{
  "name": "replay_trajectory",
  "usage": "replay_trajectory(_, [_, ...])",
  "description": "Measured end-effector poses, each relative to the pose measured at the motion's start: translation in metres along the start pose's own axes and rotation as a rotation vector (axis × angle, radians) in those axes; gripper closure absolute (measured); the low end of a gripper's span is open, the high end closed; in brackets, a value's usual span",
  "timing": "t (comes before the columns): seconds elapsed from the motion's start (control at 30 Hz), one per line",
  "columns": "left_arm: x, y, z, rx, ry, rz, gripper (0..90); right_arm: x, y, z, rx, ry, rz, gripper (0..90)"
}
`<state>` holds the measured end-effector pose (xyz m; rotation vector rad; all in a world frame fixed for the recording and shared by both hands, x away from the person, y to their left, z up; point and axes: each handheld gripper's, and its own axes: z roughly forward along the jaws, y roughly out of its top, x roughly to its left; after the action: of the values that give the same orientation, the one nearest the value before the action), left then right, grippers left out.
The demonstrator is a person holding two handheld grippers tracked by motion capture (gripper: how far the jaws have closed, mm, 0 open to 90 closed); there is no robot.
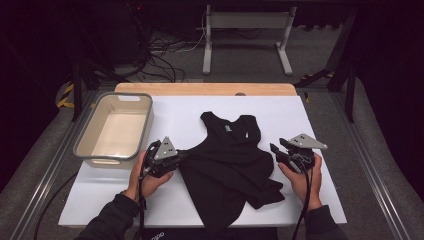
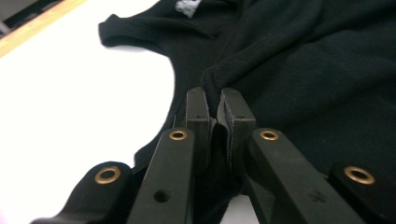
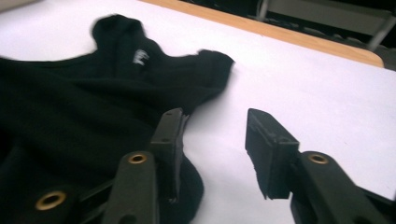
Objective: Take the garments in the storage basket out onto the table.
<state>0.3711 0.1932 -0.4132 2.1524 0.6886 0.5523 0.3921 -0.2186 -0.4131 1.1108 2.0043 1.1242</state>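
Left gripper view: my left gripper pinches the black top; my right gripper, gaping at three o'clock, may snag the hem.

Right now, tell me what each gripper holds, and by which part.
The left gripper is shut on a pinched fold at the side edge of the black tank top, below its armhole. The right gripper is open at the garment's other side, holding nothing.

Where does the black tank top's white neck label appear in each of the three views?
High view: the white neck label sits upper centre, between the straps.
Left gripper view: label at the top edge, centre.
Right gripper view: label upper left.
Shared landmark: the table's wooden far edge.
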Motion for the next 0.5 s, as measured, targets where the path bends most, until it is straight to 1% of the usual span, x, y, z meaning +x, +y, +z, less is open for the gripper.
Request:
replay_trajectory(0.03, [0.001,0.001,-0.002,0.001,0.014,-0.003,84.0,0.003,0.001,-0.002,-0.005,0.016,-0.003,55.1])
replay_trajectory(0.07, [0.002,0.001,-0.003,0.003,0.021,-0.01,84.0,0.006,0.001,-0.004,-0.011,0.045,-0.008,54.7])
replay_trajectory(0.1, [0.003,0.001,-0.004,0.002,0.032,-0.018,84.0,0.011,0.002,-0.006,-0.013,0.07,-0.021,53.8])
replay_trajectory(0.17, [0.004,0.0,-0.004,-0.003,0.043,-0.038,83.5,0.023,0.003,-0.011,-0.008,0.104,-0.054,52.8])
replay_trajectory(0.2, [0.003,0.0,-0.004,-0.004,0.047,-0.036,81.9,0.03,0.002,-0.014,-0.006,0.132,-0.07,52.5])
replay_trajectory(0.23, [0.003,0.0,-0.004,-0.004,0.047,-0.036,79.0,0.036,0.002,-0.017,-0.011,0.158,-0.079,52.3])
replay_trajectory(0.27, [0.001,0.001,-0.005,-0.009,0.067,-0.037,75.4,0.043,0.001,-0.021,-0.016,0.186,-0.088,52.3])
replay_trajectory(0.3, [0.0,0.002,-0.007,-0.016,0.082,-0.037,69.7,0.051,0.0,-0.024,-0.015,0.215,-0.101,52.3])
replay_trajectory(0.33, [-0.001,0.002,-0.009,-0.03,0.082,-0.035,65.4,0.059,-0.001,-0.026,-0.015,0.241,-0.113,52.3])
replay_trajectory(0.37, [-0.002,0.003,-0.012,-0.037,0.088,-0.034,63.1,0.067,-0.003,-0.029,-0.013,0.265,-0.132,52.3])
replay_trajectory(0.4, [-0.004,0.003,-0.015,-0.044,0.102,-0.033,57.5,0.076,-0.005,-0.031,-0.005,0.287,-0.155,52.3])
replay_trajectory(0.43, [-0.006,0.003,-0.018,-0.052,0.1,-0.034,51.6,0.083,-0.008,-0.033,0.006,0.31,-0.171,52.3])
replay_trajectory(0.5, [-0.013,0.001,-0.026,-0.072,0.066,-0.016,46.6,0.097,-0.014,-0.034,0.032,0.36,-0.19,52.5])
